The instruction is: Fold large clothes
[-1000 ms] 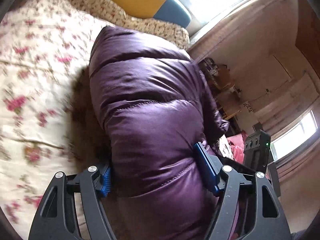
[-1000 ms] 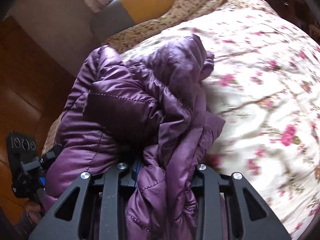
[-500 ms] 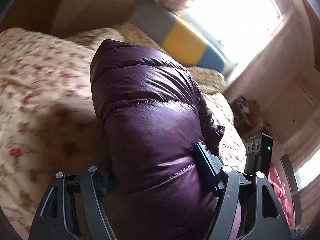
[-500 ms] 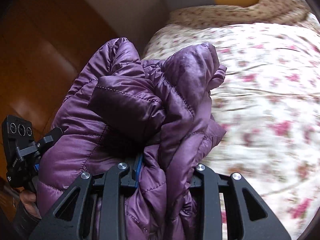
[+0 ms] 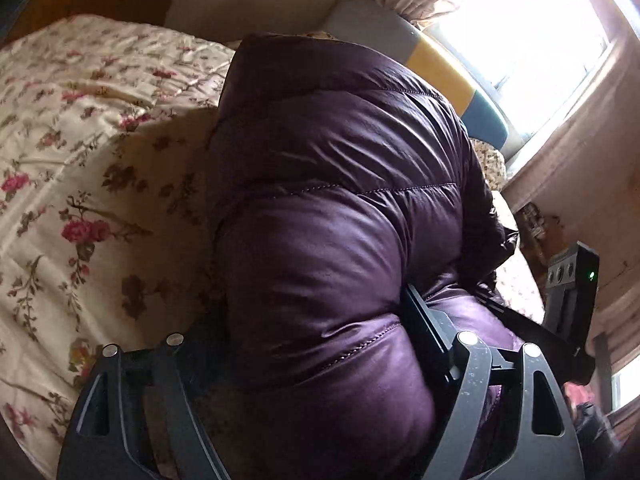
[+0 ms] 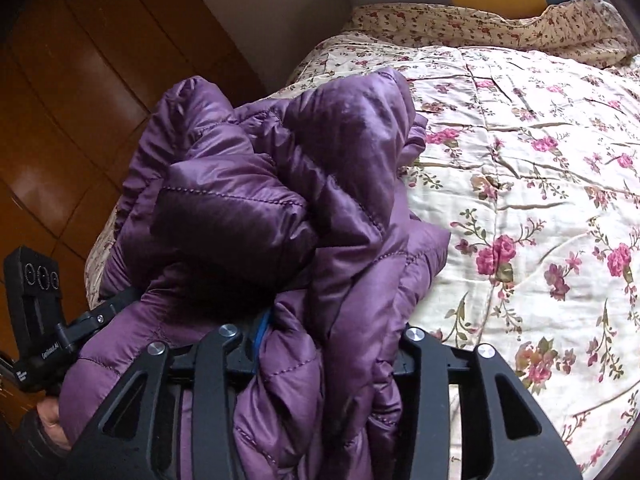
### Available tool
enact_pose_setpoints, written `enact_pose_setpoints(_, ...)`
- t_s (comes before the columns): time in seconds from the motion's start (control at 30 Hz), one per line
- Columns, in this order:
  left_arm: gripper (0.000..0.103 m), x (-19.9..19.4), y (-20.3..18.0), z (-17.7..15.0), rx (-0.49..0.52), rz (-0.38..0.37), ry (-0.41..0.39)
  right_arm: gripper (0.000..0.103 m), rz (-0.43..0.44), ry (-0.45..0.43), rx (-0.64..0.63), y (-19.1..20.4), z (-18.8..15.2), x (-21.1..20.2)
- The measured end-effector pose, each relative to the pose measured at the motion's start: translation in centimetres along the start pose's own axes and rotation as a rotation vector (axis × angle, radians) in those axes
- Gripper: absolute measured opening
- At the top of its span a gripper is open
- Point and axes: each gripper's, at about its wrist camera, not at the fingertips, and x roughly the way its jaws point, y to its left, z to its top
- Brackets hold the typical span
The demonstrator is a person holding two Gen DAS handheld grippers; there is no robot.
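A purple quilted down jacket (image 5: 340,220) is bunched into a thick bundle and held above the bed between both grippers. My left gripper (image 5: 312,344) is shut on a fat puffed fold of it, the jaws wide around the bulk. My right gripper (image 6: 328,340) is shut on crumpled folds of the same jacket (image 6: 280,200), which spill over the fingers. The left gripper also shows at the left edge of the right wrist view (image 6: 60,332), and the right gripper at the right edge of the left wrist view (image 5: 568,300).
The bed's floral quilt (image 6: 520,200) lies under and beside the jacket, also in the left wrist view (image 5: 80,160). A grey, yellow and blue headboard cushion (image 5: 440,64) stands by a bright window (image 5: 520,40). Wooden floor (image 6: 60,120) lies past the bed's edge.
Both grippers have lifted and swung with the jacket; the view now shows more of the window, wall and floor. The grips on the jacket are unchanged.
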Motion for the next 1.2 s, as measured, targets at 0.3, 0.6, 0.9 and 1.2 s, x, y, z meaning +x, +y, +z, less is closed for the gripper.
enact_pose_setpoints(0.3, 0.082, -2.5, -1.5, 1.3, 0.025, 0.094, -0.039, 0.058, -0.057, -0.034, 0.004, 1.4, -1.0, -3.2)
enact_pose_setpoints(0.6, 0.087, -6.3, -2.8, 0.9, 0.043, 0.223, -0.129, 0.067, -0.177, -0.114, -0.055, 3.8, -1.1, -6.9)
enact_pose_setpoints(0.9, 0.087, -9.0, -4.2, -0.2, 0.032, 0.284, -0.183, 0.043, -0.229, -0.239, -0.164, 7.6, -2.1, -11.4)
enact_pose_setpoints(1.2, 0.087, -9.7, -6.2, -0.1, 0.073, 0.299, -0.209, 0.039, -0.232, -0.213, -0.241, 10.9, -2.2, -10.7)
